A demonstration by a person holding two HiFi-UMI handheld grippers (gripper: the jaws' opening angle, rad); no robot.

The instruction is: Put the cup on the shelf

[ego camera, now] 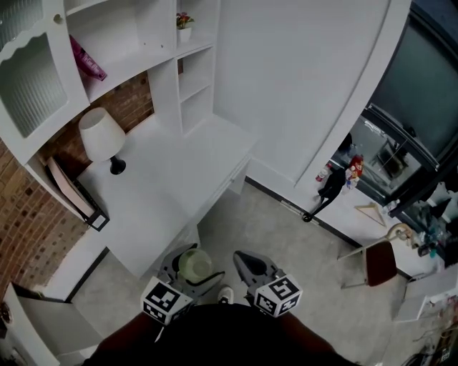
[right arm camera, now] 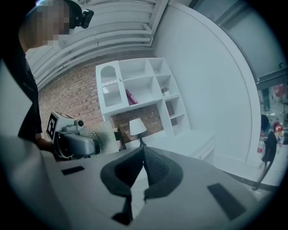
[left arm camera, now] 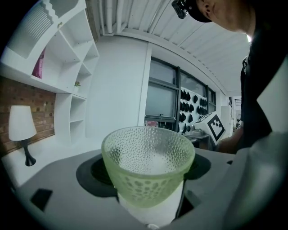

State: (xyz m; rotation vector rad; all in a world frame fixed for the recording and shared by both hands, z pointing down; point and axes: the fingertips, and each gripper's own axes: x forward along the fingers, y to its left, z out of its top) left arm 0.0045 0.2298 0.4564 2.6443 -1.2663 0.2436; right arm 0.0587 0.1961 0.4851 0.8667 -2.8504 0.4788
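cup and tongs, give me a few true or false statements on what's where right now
The left tongs hold the green cup. True.
A white lamp stands on the desk. True.
The right tongs grip the lamp. False: they are shut on nothing, and the lamp stands free on the desk.
A small potted plant stands on the shelf. True.
The green cup sits on the shelf. False: it is in the left tongs, away from the shelf.
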